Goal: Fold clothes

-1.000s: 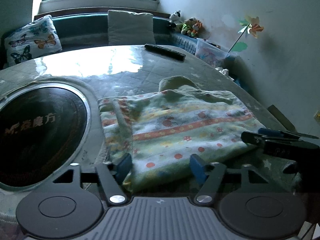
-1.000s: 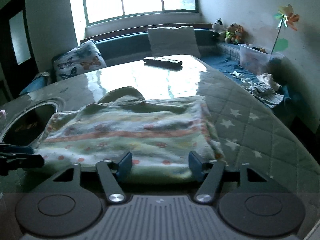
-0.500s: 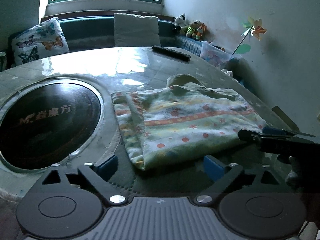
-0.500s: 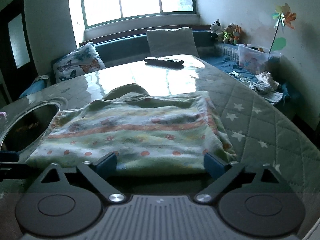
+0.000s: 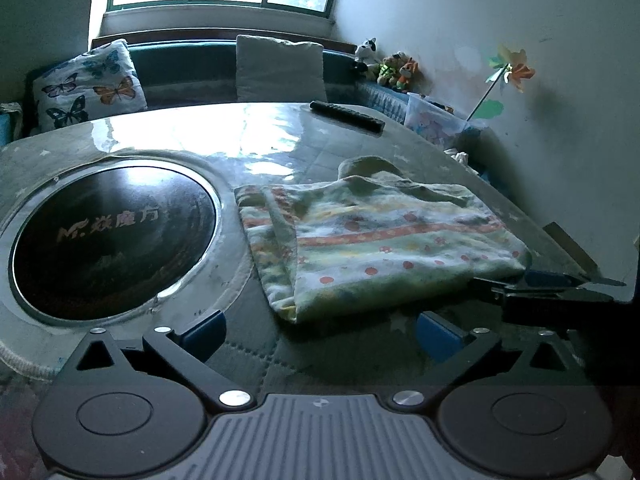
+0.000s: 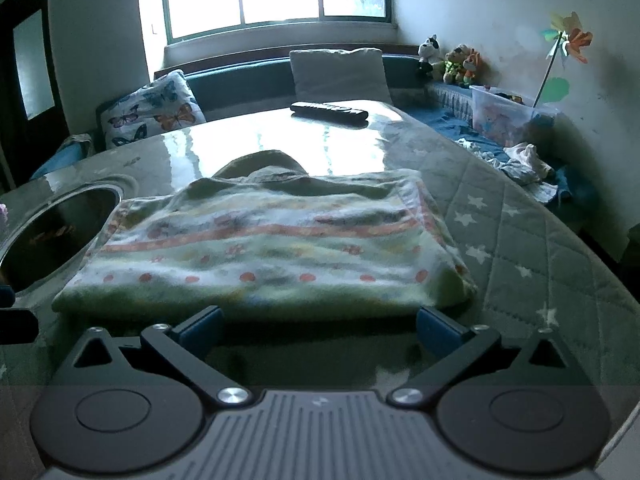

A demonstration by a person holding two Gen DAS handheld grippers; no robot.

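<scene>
Quilted table (image 6: 532, 248) bears the folded garment (image 6: 272, 244) just right of the round hob (image 5: 116, 240), and with left gripper (image 5: 320, 330) and right gripper (image 6: 318, 326) opening, nothing between their jaws, they should back off level without snagging its near hem.

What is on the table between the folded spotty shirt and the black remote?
Nothing. In the right wrist view, only bare shiny table lies between the folded shirt and the remote; the left wrist view shows the same.
</scene>
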